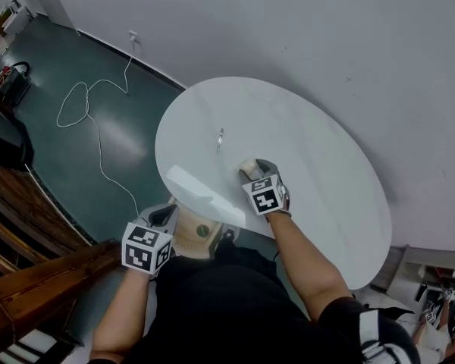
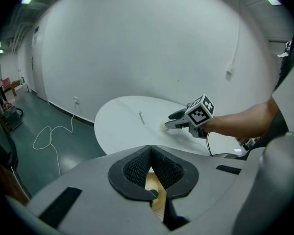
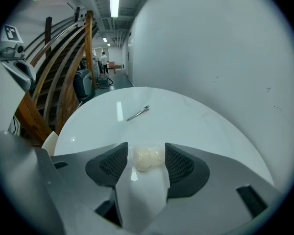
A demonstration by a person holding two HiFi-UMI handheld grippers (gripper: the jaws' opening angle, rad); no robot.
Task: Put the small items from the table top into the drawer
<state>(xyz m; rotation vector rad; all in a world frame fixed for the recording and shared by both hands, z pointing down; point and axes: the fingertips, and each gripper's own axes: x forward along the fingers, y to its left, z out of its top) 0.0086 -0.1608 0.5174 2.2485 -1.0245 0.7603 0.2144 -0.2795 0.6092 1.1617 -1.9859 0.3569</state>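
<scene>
The right gripper [image 1: 256,170] stands wide astride the cream packet [image 3: 147,158], at five o'clock from the metal clip [image 1: 221,139] on the table [image 1: 326,150]; it looks light, soft and slippery-wrapped, so pinch gently across its middle, while the left gripper [image 1: 164,217] sits closed by the drawer [image 1: 193,237].

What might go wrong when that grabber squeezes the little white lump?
The small cream-white lump sits loose between the right gripper's open jaws on the glossy round white table; squeezing might squirt it out. The thin silver hair clip lies flat, so pinching it later may be hard.
</scene>
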